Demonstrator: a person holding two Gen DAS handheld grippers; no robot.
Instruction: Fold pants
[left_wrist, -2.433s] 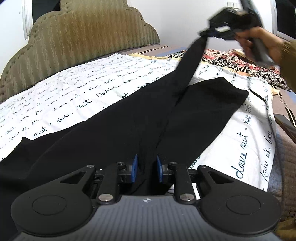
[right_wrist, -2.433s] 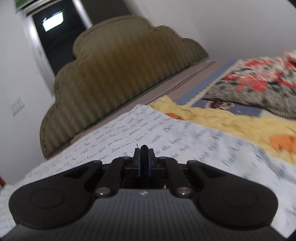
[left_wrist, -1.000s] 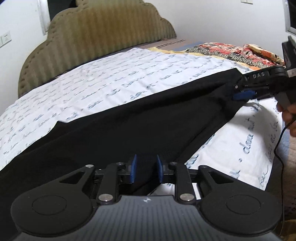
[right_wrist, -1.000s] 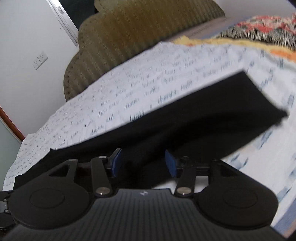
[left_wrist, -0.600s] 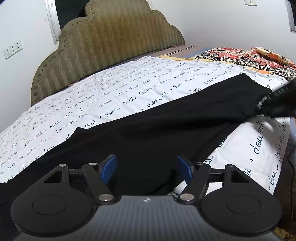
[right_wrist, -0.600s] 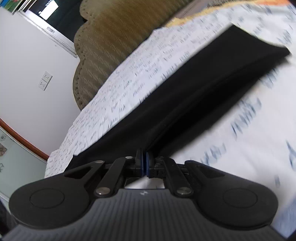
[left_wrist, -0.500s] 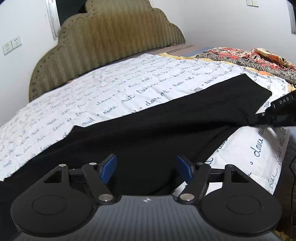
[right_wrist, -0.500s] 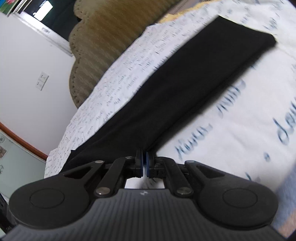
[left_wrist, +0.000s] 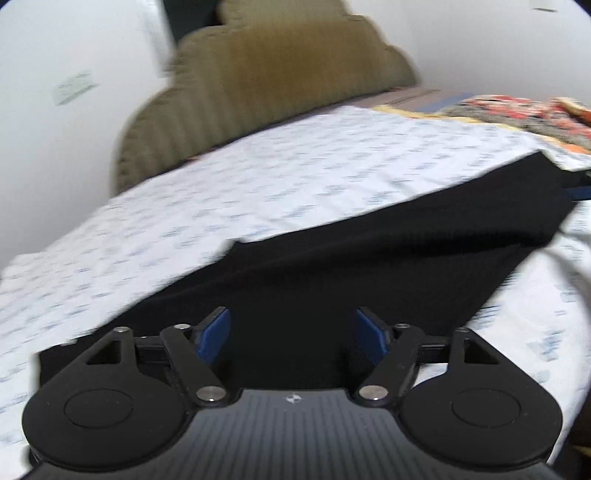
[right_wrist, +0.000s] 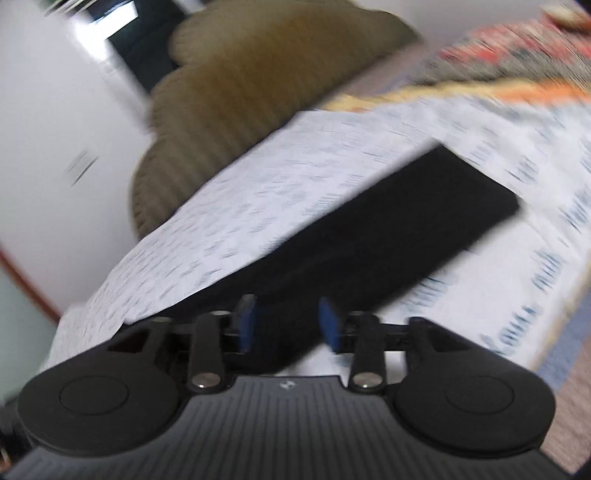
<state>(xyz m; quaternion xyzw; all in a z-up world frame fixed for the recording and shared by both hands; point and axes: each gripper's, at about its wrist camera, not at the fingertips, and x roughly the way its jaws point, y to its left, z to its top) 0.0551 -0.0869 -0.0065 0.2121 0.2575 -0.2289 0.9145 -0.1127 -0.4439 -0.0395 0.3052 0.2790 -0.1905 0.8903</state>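
The black pants (left_wrist: 369, 258) lie in a long strip on the printed sheet (left_wrist: 258, 177). The left gripper (left_wrist: 293, 334) gapes wide, gripping nothing; the right gripper (right_wrist: 288, 325) is also parted, empty, over the pants' near end.

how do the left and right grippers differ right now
The left gripper has its blue-padded fingers spread wide; the right gripper has a narrower gap. The left one sits over a broad stretch of the black fabric pants; the right one sits near their edge. Both are open, gripping nothing.
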